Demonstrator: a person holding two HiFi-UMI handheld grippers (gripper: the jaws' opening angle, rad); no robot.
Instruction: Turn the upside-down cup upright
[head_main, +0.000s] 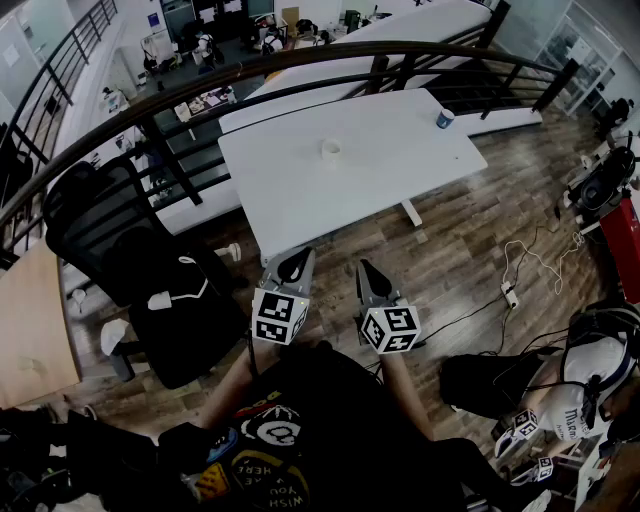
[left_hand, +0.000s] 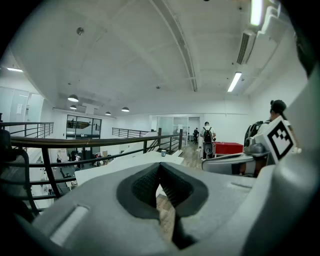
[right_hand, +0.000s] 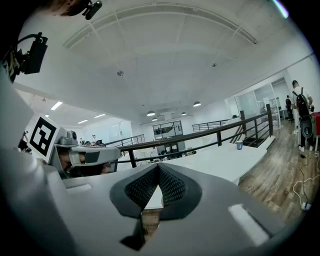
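- You stand on a wood-floored mezzanine behind a curved dark railing (head_main: 300, 52). A white table (head_main: 300, 200) lies ahead of you and a black office chair (head_main: 95, 225) to your left.
- Head view: a small pale cup (head_main: 331, 150) sits alone near the middle of the table. A blue cup (head_main: 445, 118) stands at the far right corner.
- From this height the pale cup shows only as a light ring, so you cannot tell whether its mouth faces up or down. The scene fits a cup waiting to be flipped as well as one already set upright.
- Also in the head view, your left gripper (head_main: 295, 266) and right gripper (head_main: 371, 277) are drawn in close to your body, side by side. Both point towards the table's near edge but are well apart from the cup. I judge this a resting carry, not a reach.
- Left gripper view: the left gripper (left_hand: 159, 167) has its ribbed pads meeting at the tips, with nothing between them. Past them you see the table (left_hand: 120, 167), the blue cup (left_hand: 163, 153) far off, and your other gripper at the right edge. The pale cup does not show here.
- Right gripper view: the right gripper (right_hand: 158, 174) is likewise closed tip to tip and empty. The table (right_hand: 220, 160) stretches ahead and the blue cup (right_hand: 239, 145) sits at its far end. Both tools aim level across the tabletop, not down at it.
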